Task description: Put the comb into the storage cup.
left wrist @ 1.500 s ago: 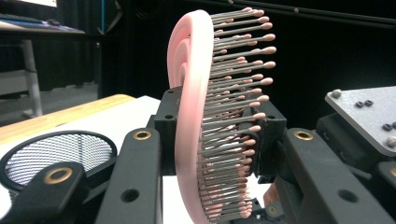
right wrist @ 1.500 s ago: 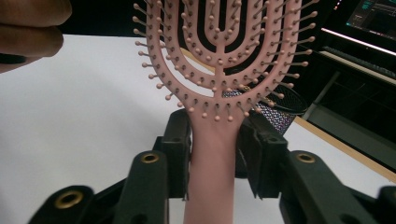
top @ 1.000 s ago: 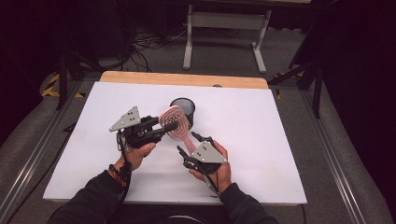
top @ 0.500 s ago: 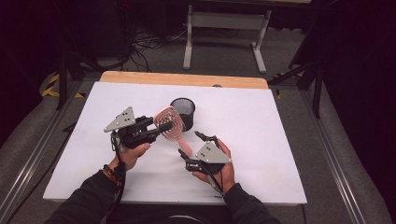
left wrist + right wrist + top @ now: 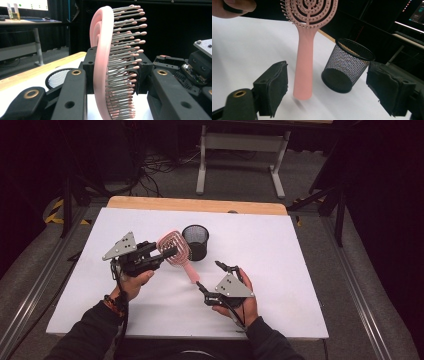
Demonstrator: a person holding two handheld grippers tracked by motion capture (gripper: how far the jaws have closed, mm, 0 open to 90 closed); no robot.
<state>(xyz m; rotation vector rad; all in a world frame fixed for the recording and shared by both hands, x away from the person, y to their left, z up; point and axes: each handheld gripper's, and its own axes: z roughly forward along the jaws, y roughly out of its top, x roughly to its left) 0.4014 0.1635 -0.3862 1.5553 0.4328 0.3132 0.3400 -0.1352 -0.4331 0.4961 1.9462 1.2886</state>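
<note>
At frame centre, left gripper fingers clamped on pink hairbrush head, beside mesh cup; right gripper fingers apart. Risk: brush pivots, handle misses cup, tips it.

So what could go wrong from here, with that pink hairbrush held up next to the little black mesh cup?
The left gripper pinches the pink plastic hairbrush by its bristled head alone, so the long handle could swing or slip. The right gripper stands open and apart from the handle, giving no support. The black wire-mesh cup stands close beside the brush and might be knocked over by it.
</note>
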